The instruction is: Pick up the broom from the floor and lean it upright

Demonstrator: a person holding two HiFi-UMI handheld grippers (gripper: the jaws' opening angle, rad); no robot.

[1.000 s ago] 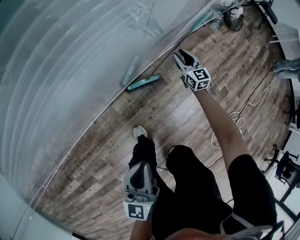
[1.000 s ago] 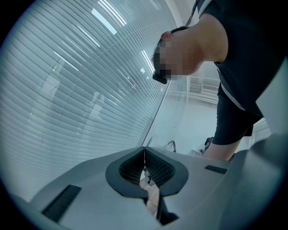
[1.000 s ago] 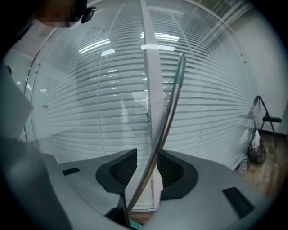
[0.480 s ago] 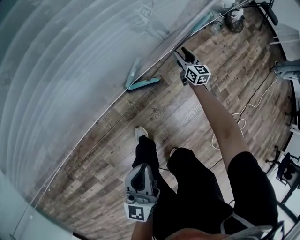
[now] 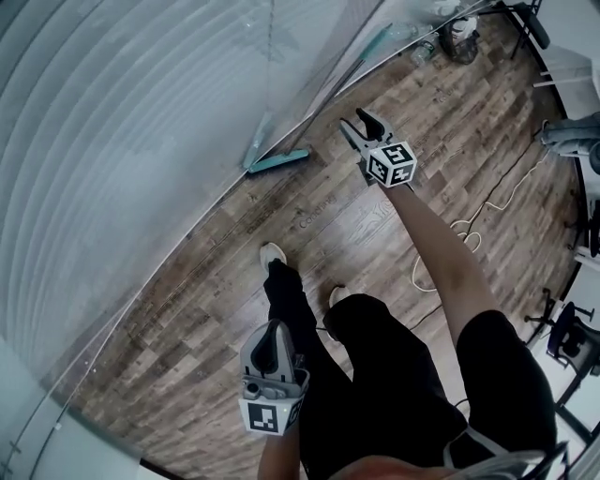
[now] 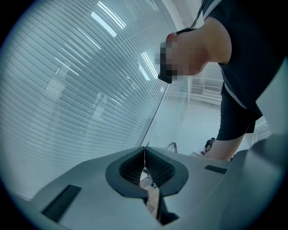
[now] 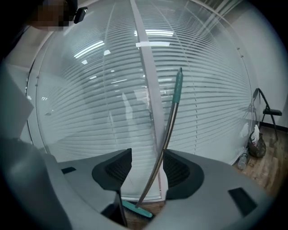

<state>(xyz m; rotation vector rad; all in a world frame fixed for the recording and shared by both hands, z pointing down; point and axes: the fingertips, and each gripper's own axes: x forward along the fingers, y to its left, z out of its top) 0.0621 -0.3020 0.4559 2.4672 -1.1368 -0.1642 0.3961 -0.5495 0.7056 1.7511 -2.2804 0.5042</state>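
The broom leans upright against the glass wall with its blinds, its teal head (image 5: 277, 162) on the wooden floor and its thin metal handle (image 5: 330, 95) slanting up to a teal grip. My right gripper (image 5: 357, 124) hangs just short of the handle, open, touching nothing. In the right gripper view the handle (image 7: 167, 132) rises ahead of that gripper (image 7: 147, 169), close by the right pad, with the broom head (image 7: 137, 210) below. My left gripper (image 5: 272, 343) is shut and empty beside the person's leg; the left gripper view shows its pads (image 6: 144, 158) pressed together.
The glass wall (image 5: 141, 141) runs diagonally along the left. Bottles and a bag (image 5: 461, 25) stand at the far corner. A white cable (image 5: 466, 228) lies looped on the floor at the right. The person's shoes (image 5: 272, 254) are below the broom head.
My right gripper has opened off the broom handle and drawn back a little toward the person. The broom stays leaning on the glass. The left gripper has hardly moved.
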